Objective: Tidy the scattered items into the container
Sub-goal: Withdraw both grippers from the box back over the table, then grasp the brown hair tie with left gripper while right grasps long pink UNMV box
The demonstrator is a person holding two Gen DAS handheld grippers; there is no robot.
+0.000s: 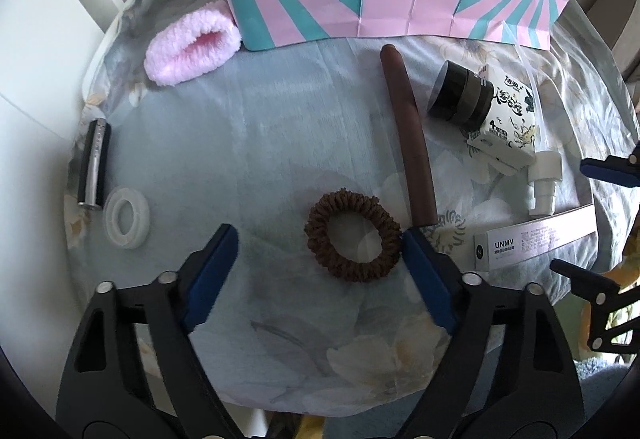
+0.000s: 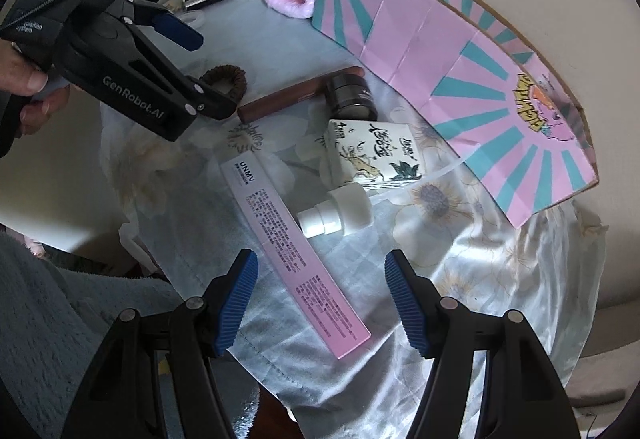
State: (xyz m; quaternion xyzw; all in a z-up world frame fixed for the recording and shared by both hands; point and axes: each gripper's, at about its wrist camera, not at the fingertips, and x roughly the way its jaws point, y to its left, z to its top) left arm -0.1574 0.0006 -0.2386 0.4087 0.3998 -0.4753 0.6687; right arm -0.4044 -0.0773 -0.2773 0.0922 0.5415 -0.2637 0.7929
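Jaws of left gripper (image 1: 320,239) spread wide around brown scrunchie (image 1: 354,235).

Both views are lit by soft, cool daylight, and a pale sheen is thrown across the satin floral cloth (image 1: 280,143), strongest at the lower right of the right wrist view. Straight lines are bent heavily toward the edges, and black vignetting is seen in the corners. Details are kept reasonably sharp centrally, while softness is noticed at the rims.
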